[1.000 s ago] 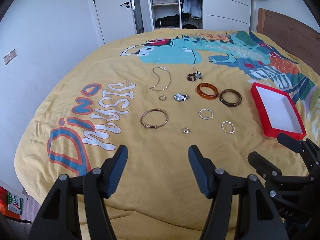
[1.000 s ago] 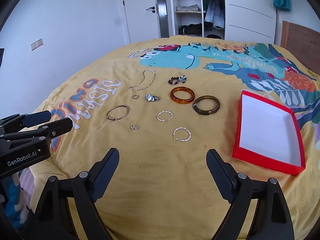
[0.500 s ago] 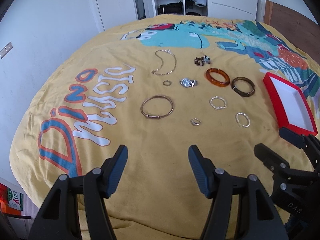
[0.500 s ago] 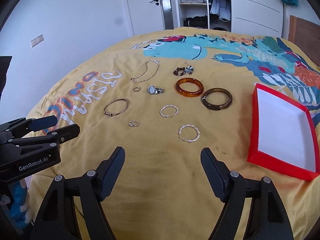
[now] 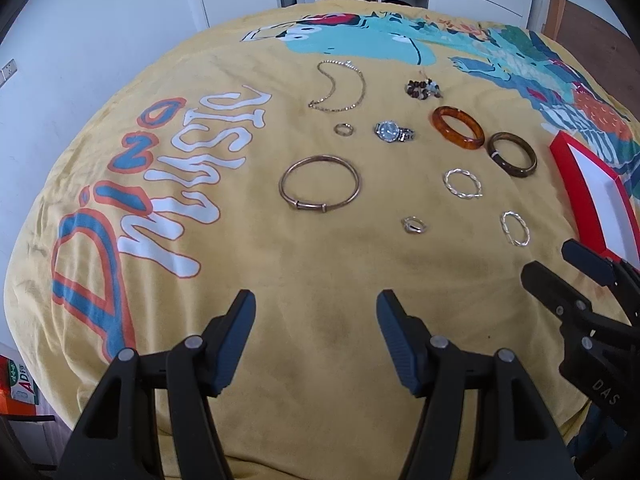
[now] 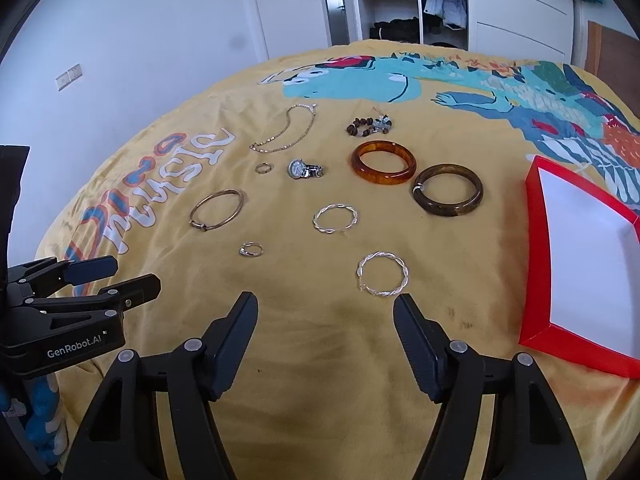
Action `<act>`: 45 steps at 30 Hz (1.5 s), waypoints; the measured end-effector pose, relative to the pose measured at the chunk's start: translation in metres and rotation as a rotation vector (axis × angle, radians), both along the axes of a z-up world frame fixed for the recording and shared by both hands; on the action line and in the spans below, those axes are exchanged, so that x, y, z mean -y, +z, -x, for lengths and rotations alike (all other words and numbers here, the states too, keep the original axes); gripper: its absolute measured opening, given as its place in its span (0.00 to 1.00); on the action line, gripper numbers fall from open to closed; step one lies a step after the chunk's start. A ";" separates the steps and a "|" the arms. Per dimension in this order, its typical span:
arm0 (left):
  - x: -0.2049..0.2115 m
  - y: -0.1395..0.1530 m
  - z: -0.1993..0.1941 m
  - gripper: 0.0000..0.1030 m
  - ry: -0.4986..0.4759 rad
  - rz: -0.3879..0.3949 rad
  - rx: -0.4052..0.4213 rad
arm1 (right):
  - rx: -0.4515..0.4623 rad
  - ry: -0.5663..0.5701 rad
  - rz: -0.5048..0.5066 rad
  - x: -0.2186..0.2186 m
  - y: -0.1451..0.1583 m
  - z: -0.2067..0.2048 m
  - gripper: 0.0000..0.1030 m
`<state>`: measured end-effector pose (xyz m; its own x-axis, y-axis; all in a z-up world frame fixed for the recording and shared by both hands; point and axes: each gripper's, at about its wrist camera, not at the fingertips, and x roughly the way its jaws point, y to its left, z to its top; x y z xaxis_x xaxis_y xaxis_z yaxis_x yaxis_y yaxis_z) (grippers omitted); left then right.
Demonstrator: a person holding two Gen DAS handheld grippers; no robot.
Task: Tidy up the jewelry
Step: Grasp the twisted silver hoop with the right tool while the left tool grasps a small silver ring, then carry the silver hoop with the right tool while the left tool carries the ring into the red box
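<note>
Jewelry (image 6: 384, 162) (bangles, rings, chain, watch) spread on yellow bedspread (image 6: 320, 360), both tools gaping, right tool (image 6: 326, 312) just narrowing, empty

"Dino Music" — bedspread (image 5: 280, 280); "GenRobot.AI" — left gripper (image 6: 116, 276)

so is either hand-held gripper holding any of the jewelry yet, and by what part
Nothing is held. The left hand-held gripper and the right hand-held gripper both stand open above bare yellow bedspread; the right one's jaws have just been closing with nothing between them.
</note>
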<state>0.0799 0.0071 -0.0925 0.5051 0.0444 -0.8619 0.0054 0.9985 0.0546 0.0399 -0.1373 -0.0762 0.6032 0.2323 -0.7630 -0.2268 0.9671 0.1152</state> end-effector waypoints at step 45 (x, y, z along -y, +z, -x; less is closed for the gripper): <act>0.043 -0.045 -0.069 0.19 -0.091 0.107 0.004 | -0.066 -0.014 -0.016 0.021 -0.050 -0.061 0.38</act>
<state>0.1488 -0.0358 -0.1377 0.5062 -0.0938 -0.8573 0.0966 0.9940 -0.0517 0.1008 -0.1582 -0.1264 0.5552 0.2368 -0.7973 -0.2047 0.9680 0.1450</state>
